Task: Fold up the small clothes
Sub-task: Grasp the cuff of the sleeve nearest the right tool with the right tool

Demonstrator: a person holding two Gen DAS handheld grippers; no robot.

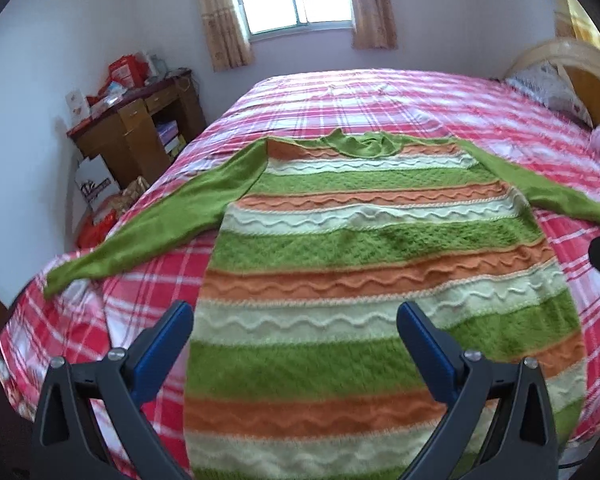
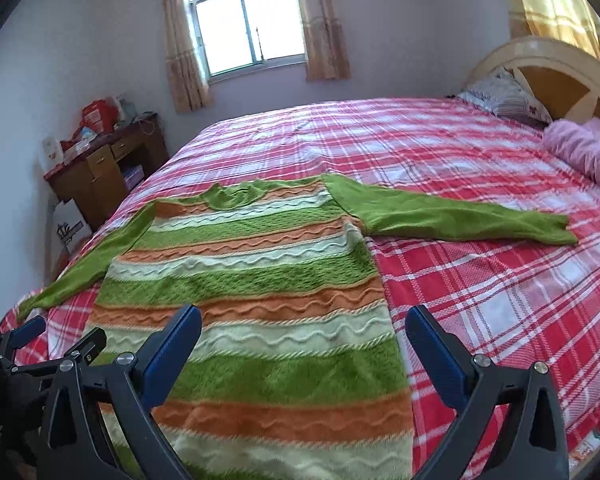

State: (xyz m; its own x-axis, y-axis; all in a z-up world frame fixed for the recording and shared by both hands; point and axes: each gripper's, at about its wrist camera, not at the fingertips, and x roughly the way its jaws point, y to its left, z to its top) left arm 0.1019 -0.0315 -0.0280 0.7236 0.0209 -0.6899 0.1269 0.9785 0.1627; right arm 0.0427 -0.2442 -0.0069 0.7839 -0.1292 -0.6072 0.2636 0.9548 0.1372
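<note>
A knitted sweater (image 1: pixel 360 264) (image 2: pixel 256 288) in green, orange and cream stripes lies flat on the bed, collar away from me, hem nearest. Both plain green sleeves are spread out: one (image 1: pixel 160 216) reaches to the left bed edge, the other (image 2: pixel 452 214) stretches right across the blanket. My left gripper (image 1: pixel 296 320) hovers open above the lower body of the sweater with nothing between its blue fingers. My right gripper (image 2: pixel 304 324) is open too, above the sweater's lower right edge. The left gripper (image 2: pixel 24 332) also shows at the far left of the right wrist view.
The bed carries a red, pink and white plaid blanket (image 2: pixel 500 300). A pink rolled blanket (image 2: pixel 588 152) and a pillow (image 2: pixel 504 96) lie by the wooden headboard (image 2: pixel 560 68). A cluttered wooden desk (image 1: pixel 140 128) and bags (image 1: pixel 96 192) stand left of the bed.
</note>
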